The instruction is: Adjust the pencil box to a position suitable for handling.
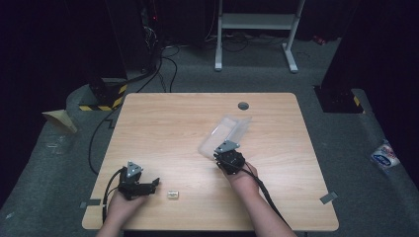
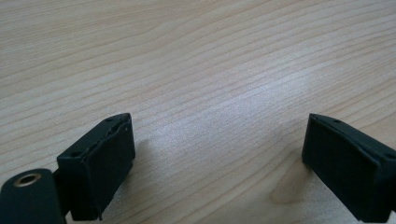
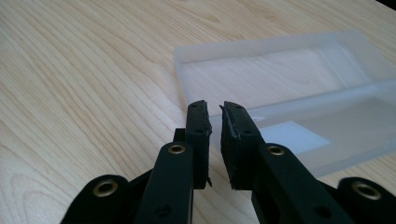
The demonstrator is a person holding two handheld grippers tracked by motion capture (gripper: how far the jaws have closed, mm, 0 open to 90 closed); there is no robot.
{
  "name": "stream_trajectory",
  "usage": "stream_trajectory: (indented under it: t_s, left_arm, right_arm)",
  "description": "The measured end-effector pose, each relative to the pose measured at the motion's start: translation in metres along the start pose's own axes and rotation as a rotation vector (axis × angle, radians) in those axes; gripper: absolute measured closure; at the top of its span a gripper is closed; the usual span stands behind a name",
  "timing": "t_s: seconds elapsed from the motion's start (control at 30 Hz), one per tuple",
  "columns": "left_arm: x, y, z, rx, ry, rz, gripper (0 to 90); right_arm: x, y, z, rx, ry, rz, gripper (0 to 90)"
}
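A clear plastic box point(image 1: 226, 134) lies open on the wooden table point(image 1: 188, 118), right of centre, its two halves point(image 3: 289, 79) side by side. My right gripper point(image 1: 224, 149) sits at the box's near end. In the right gripper view its jaws point(image 3: 215, 112) are pinched on the box's thin near wall, with only a sliver between the pads. My left gripper point(image 1: 150, 185) rests low at the front left, jaws wide apart point(image 2: 219, 154) over bare wood. A small pale block point(image 1: 172, 194) lies just right of the left gripper, apart from it.
A grey grommet point(image 1: 243, 105) sits in the table near its far edge. On the floor are cables point(image 1: 163, 64), a white frame point(image 1: 257, 24) behind the table and a packet point(image 1: 385, 155) at the right.
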State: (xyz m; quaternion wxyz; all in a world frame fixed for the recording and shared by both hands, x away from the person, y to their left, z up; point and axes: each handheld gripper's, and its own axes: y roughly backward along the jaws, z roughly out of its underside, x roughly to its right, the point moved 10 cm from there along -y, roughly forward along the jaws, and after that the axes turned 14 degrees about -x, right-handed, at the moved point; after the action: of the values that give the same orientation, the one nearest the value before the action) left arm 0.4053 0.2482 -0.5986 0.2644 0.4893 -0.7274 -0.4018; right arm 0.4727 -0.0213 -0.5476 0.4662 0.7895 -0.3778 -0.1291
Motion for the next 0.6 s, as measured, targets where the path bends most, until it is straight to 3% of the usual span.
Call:
stream_trajectory:
  t_s: [0.33,0.43,0.6]
  left_arm:
    - [0.000,0.000,0.000,0.000,0.000,0.000,9.5]
    - [0.000,0.000,0.000,-0.001,-0.002,-0.003,9.5]
    - [0.000,0.000,0.000,-0.002,-0.002,-0.002,9.6]
  right_arm:
    - [0.019,0.011,0.019,0.019,-0.054,0.014,77.6]
    - [0.008,0.012,0.015,0.052,-0.057,-0.024,72.6]
    - [-0.007,-0.003,0.008,0.061,-0.079,-0.066,65.7]
